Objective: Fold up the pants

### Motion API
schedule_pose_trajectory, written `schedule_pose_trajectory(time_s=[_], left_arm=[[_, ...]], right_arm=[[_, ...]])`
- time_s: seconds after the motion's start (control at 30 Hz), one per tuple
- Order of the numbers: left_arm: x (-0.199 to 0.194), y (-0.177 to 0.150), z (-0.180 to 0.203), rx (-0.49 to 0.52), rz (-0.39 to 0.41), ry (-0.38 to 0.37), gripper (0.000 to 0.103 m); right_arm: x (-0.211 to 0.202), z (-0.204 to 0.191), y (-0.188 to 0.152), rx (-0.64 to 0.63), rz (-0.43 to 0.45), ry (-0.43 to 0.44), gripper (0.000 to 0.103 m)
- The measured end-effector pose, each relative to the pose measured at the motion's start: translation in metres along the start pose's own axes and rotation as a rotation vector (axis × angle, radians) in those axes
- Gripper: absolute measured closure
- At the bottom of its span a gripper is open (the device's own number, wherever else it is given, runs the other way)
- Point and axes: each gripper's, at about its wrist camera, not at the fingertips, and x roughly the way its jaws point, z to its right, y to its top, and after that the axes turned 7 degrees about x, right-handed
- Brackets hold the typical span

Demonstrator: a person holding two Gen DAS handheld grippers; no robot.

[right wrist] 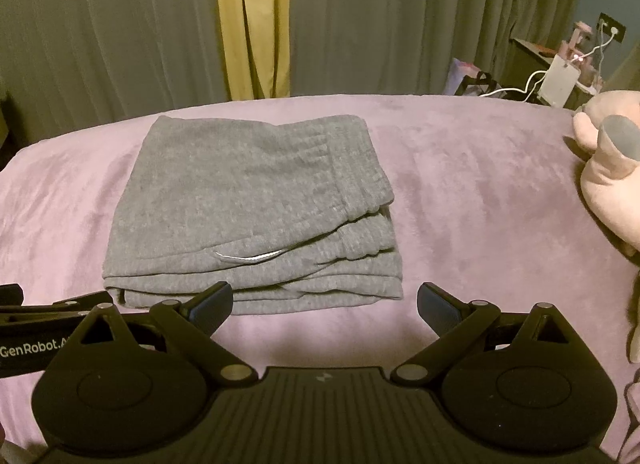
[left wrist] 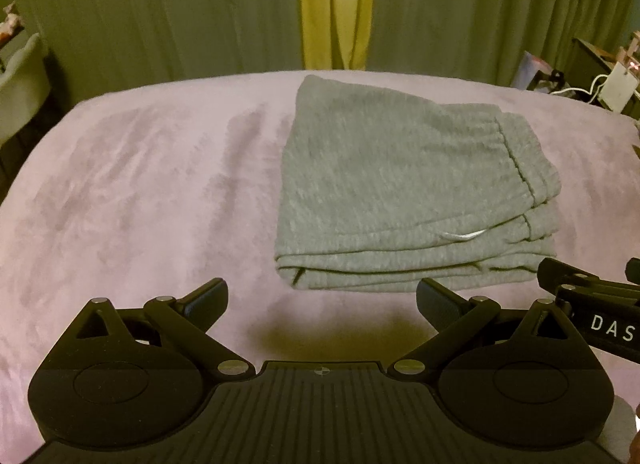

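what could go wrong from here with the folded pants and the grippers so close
The pants lie folded on the pink blanket, with loose layered edges facing both open grippers, left and right. A forward nudge might snag a layer and undo the fold. Swinging right could also bump the plush toy.

"DAS" on right tongs [left wrist: 592, 304]; "GenRobot.A" on left tongs [right wrist: 56, 320].

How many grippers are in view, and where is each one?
2. The left gripper is open, before the pants on the bed. The right gripper is open beside it, also near the pants.
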Motion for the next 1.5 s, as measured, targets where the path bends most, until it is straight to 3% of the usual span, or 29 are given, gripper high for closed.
schedule_pose_trajectory(time_s=[1.5], left_arm=[[0.005, -0.0037, 0.0085, 0.027, -0.019, 0.001, 0.0]], right_arm=[[0.0041, 0.0095, -0.0053, 0.032, -0.015, 0.011, 0.004]])
